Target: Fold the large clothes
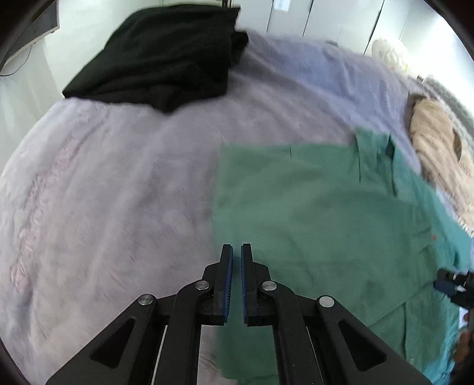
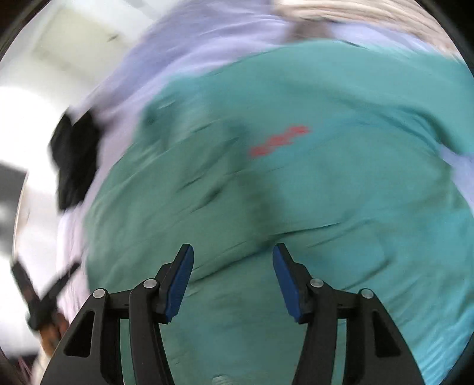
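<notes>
You are working in a bedroom at home: a bed with a fuzzy lavender blanket (image 1: 124, 183) fills the view, clothes lie on it, white wardrobe doors (image 1: 326, 17) stand behind, and a desk edge with a cable (image 1: 26, 35) sits left.

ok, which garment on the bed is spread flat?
The green shirt, laid flat right ahead of the left claw. The black garment sits bunched at the far edge.
</notes>
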Available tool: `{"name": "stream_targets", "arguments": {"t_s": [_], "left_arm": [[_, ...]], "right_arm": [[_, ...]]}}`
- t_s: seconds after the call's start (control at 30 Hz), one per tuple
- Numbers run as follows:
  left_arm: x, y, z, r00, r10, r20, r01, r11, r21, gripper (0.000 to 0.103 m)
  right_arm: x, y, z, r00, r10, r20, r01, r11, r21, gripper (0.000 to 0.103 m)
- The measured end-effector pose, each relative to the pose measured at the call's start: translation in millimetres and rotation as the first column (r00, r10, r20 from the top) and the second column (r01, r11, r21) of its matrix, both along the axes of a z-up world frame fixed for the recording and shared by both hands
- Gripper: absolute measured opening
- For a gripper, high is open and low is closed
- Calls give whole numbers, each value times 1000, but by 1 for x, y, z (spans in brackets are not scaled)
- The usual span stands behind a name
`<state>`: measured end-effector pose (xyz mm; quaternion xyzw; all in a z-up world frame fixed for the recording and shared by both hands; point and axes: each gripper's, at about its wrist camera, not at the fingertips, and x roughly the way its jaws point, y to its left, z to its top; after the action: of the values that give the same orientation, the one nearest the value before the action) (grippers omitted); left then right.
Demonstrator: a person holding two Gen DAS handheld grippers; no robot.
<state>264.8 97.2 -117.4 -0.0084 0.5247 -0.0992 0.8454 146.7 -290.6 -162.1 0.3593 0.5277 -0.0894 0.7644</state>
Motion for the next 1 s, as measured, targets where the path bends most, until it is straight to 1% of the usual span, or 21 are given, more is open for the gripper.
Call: {"name": "stream_targets", "arguments": {"t_s": [0.03,0.07,0.1,0.13,0.2,0.27,0.33,0.4,0.47,0.53,0.57,0.6,0.63,0.67,0.7,0.73,0.77,0.8,0.87,0.93,1.0], "left_arm": [[-1,-3,-5,1000,2,-10,-2,1000,7,5],[-3,-6,-11,1000,6,-17,-6,1000,16,5],[-5,-9,-17,1000,9,-11,-9,999,36,5],[-8,-10,-22,1000,8,-2,-8,998,57,5],[-11,-10,-25,1000,13,1,-13,997,72,5],[-12,-13,-24,1000,13,4,-14,995,94,5],[-14,-15,-20,1000,11,-4,-10,992,124,5],[-17,-18,-15,1000,7,-13,-5,988,153,5],[-23,-22,-9,1000,2,-11,0,984,179,5],[-33,-30,-1,1000,-11,-11,13,980,199,5],[-41,-35,4,1000,-18,-12,20,978,207,5],[-48,-40,8,1000,-23,-15,26,978,206,5],[-52,-45,10,1000,-24,-20,27,979,202,16],[-57,-48,12,999,-23,-28,28,981,192,59],[-66,-54,14,999,-11,-41,18,984,177,85],[-72,-59,16,1000,3,-30,2,985,174,102],[-79,-65,20,1000,2,-14,0,986,167,102],[-86,-73,20,1000,-18,-21,21,986,166,102],[-97,-89,15,998,-44,-55,53,983,176,102],[-108,-105,9,993,-67,-93,82,982,168,102],[-118,-122,2,988,-91,-127,112,979,169,102]], "right_arm": [[1,-7,-8,1000,-13,-12,14,999,35,40],[6,-10,-14,1000,5,-12,-5,998,61,10],[9,-11,-16,999,41,-12,-40,998,57,10],[11,-12,-16,997,72,-10,-71,997,29,10],[19,-5,-18,992,125,-12,-126,991,-45,9],[17,-8,-28,995,96,-5,-96,995,8,6],[6,-19,-28,999,46,15,-47,996,75,8],[-1,-19,-21,999,27,20,-28,996,82,13],[-11,-24,-14,999,27,21,-29,996,84,13],[-25,-30,-7,999,41,32,-45,993,108,14],[-32,-32,-3,999,46,30,-49,992,117,18],[-41,-35,0,998,47,28,-50,991,124,35],[-46,-36,1,999,45,24,-48,990,130,62],[-55,-38,3,999,37,23,-40,990,136,74],[-64,-41,5,999,34,27,-37,989,140,74],[-76,-45,8,999,36,24,-39,989,142,74],[-83,-45,7,999,40,12,-42,989,140,74],[-89,-47,6,999,43,3,-43,989,140,74],[-102,-49,5,999,43,-4,-41,987,153,75],[-108,-50,4,999,46,-14,-43,987,154,75],[-116,-52,3,999,48,-20,-44,987,156,80]]}}
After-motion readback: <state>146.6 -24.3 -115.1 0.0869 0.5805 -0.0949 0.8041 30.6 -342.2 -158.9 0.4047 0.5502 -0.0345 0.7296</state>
